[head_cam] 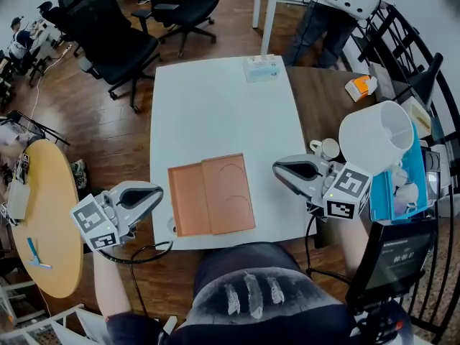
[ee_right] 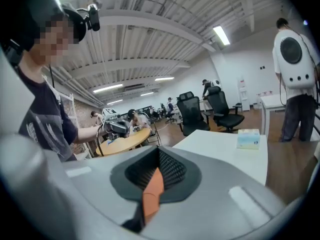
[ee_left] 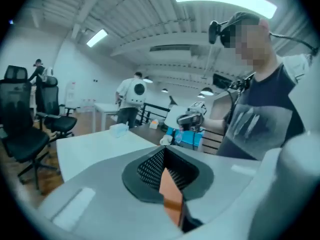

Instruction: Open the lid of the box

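Note:
A flat orange box (head_cam: 188,201) lies on the white table (head_cam: 215,113) near its front edge. Its lid (head_cam: 230,192), marked with two arcs, rests shifted to the right, so the left part of the box shows uncovered. My left gripper (head_cam: 159,192) hovers just off the table's left front corner, a short way left of the box, its jaws closed together with nothing held. My right gripper (head_cam: 276,168) hangs to the right of the lid, pointing at it without touching, jaws also together. In the gripper views the left gripper (ee_left: 165,171) and the right gripper (ee_right: 156,171) hold nothing.
A tissue box (head_cam: 261,67) sits at the table's far edge. Black office chairs (head_cam: 115,34) stand at the back left, a round wooden table (head_cam: 47,214) at the left. A white bucket-like shade (head_cam: 377,135) and a blue bin (head_cam: 410,185) crowd the right side. A person (head_cam: 338,6) stands behind.

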A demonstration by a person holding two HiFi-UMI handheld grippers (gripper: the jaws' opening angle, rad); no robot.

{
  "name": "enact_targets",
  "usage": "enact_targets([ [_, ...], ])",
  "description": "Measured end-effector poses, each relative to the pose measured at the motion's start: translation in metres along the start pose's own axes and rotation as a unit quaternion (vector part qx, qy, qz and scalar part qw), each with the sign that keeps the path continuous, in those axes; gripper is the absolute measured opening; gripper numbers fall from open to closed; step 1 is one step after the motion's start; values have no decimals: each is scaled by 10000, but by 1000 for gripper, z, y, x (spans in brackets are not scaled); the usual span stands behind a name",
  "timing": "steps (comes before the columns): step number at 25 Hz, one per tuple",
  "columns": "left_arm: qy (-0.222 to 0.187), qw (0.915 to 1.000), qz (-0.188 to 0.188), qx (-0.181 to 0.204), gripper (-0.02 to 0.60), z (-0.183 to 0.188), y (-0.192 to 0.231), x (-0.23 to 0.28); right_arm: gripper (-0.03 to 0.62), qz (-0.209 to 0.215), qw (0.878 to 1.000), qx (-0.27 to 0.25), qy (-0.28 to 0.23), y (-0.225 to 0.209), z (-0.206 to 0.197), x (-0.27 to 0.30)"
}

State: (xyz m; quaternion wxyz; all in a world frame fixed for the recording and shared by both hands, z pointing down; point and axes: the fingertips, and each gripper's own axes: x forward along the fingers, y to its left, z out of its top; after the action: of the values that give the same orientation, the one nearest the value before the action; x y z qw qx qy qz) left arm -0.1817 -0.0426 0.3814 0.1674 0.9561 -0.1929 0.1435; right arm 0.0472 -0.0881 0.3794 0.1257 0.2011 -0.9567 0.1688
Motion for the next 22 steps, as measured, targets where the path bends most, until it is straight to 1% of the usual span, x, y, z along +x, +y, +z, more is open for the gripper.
enact_targets([
  [1,-105,9996,-253,100,17,12,-13,6,3,52,9999,-103,3,1,6,2],
  [3,-230,9976,-643,147,17,24,-31,15,3,186,9995,-252,17,8,15,5],
  [5,-232,9964,-804,134,17,26,-40,21,3,309,9991,-305,24,16,19,8],
  [8,-252,9960,-852,83,17,28,-45,23,3,408,9989,-248,-14,25,17,7],
  [11,-406,9952,-883,75,17,33,-47,24,3,420,9989,-215,-47,28,13,5],
  [14,-532,9945,-891,111,17,37,-48,25,3,398,9988,-292,-41,30,8,3],
  [22,-598,9938,-928,125,17,37,-53,30,3,536,9981,-288,19,41,4,11],
])
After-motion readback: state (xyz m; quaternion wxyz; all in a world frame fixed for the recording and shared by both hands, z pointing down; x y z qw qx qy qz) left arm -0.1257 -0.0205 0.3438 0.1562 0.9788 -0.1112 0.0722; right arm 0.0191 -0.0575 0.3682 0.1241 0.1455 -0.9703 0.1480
